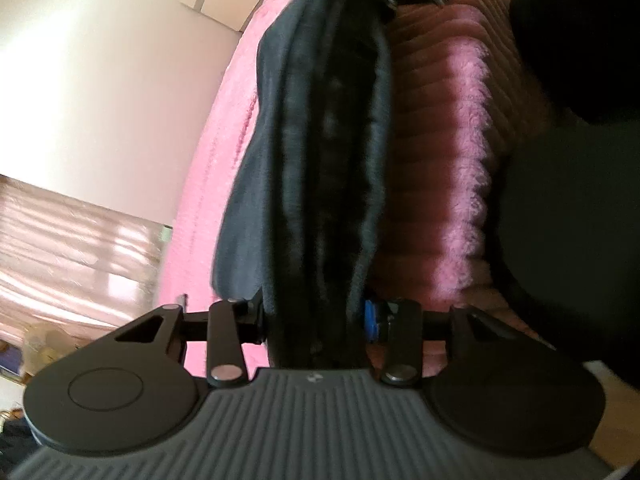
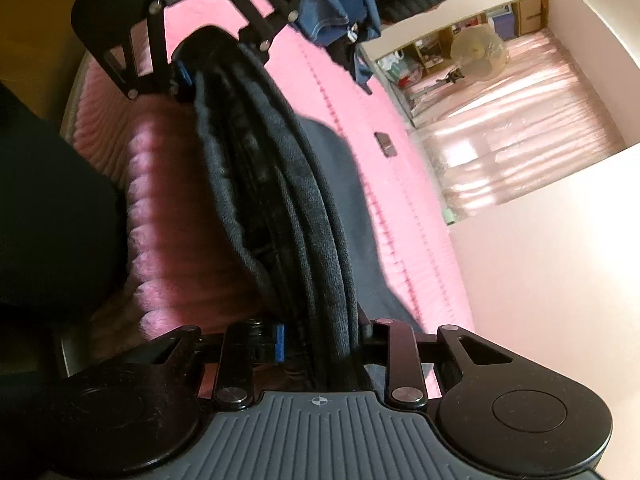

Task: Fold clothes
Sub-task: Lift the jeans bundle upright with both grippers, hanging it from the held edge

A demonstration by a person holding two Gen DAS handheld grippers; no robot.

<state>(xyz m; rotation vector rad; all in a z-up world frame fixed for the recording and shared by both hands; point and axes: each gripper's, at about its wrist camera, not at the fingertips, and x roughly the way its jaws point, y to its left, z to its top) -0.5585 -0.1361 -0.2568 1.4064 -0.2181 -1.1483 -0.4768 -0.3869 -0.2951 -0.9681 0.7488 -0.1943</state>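
Dark garment (image 1: 320,160), bunched into thick folds, hangs stretched between our two tools above the pink bed cover (image 1: 436,208). Left tool (image 1: 316,320) and right tool (image 2: 316,340) each clamp one end. We judge a fold mid-carry; next: lower it flat onto that cover, edges aligned.

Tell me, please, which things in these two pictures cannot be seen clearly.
- Dark garment, left wrist view: blurred; its type is unclear.
- Left gripper pads: covered by the gathered cloth.
- Right gripper pads: also buried in cloth.
- Blue clothes, right wrist view: cut off by the top edge.
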